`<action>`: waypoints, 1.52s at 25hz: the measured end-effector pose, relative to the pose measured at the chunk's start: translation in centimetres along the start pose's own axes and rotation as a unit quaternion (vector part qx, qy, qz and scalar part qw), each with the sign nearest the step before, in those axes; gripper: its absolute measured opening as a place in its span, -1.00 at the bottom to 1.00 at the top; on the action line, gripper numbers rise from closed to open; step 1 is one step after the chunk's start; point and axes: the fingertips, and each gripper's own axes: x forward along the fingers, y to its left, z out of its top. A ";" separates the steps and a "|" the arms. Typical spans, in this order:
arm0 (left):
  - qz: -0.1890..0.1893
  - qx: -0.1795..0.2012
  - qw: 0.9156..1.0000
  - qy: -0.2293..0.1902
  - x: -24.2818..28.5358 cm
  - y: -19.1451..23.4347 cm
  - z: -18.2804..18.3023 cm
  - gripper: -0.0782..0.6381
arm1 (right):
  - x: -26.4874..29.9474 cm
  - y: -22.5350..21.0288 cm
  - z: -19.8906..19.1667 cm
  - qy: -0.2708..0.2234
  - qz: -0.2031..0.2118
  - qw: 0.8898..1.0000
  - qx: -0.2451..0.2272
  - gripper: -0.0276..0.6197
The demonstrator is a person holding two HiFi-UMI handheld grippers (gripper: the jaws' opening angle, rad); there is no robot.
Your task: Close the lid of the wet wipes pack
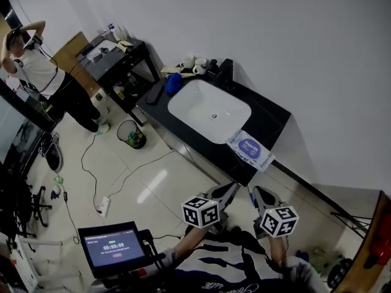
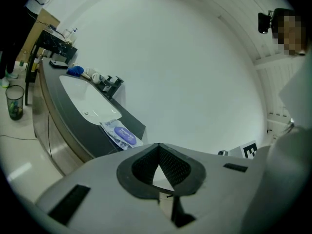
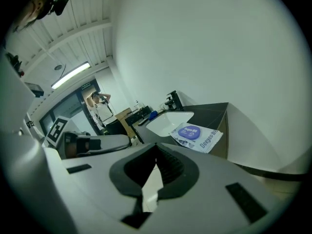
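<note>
The wet wipes pack [image 1: 250,148] is white with a blue oval lid and lies on the near right corner of the black counter [image 1: 275,118], overhanging its edge. It also shows in the left gripper view [image 2: 122,134] and the right gripper view [image 3: 195,134]. The lid looks flat on the pack. My left gripper [image 1: 231,188] and right gripper [image 1: 256,193] hang side by side above the floor, short of the counter and well apart from the pack. The left gripper [image 2: 158,146] has its tips together with nothing between them, and so does the right gripper [image 3: 156,146].
A white sink [image 1: 209,110] is set in the counter, with a black faucet [image 1: 226,72], cups [image 1: 195,65] and a blue cloth [image 1: 173,82] behind it. A person [image 1: 36,66] stands far left by a black table [image 1: 116,57]. A bin [image 1: 131,133], cables and a screen [image 1: 113,246] are on the floor side.
</note>
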 end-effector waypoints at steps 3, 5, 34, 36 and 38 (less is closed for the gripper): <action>0.016 -0.004 1.000 -0.002 -1.2 -2.0 -2.8 -0.78 | -2.2 0.4 -1.2 0.007 0.016 1.000 -0.012 -0.91; 0.028 -0.002 1.000 0.001 -1.9 -2.7 -4.7 -0.78 | -3.2 0.7 -2.1 0.012 0.025 0.999 -0.019 -0.91; 0.062 0.020 0.998 -0.019 -5.6 -5.2 -8.5 -0.78 | -7.0 2.6 -5.2 0.010 0.076 0.997 -0.032 -0.91; 0.061 0.022 0.998 -0.022 -5.5 -5.2 -8.1 -0.78 | -6.9 2.5 -4.9 0.008 0.076 0.997 -0.033 -0.91; 0.060 0.023 0.998 -0.024 -5.4 -5.1 -7.7 -0.78 | -6.8 2.5 -4.6 0.006 0.076 0.997 -0.034 -0.91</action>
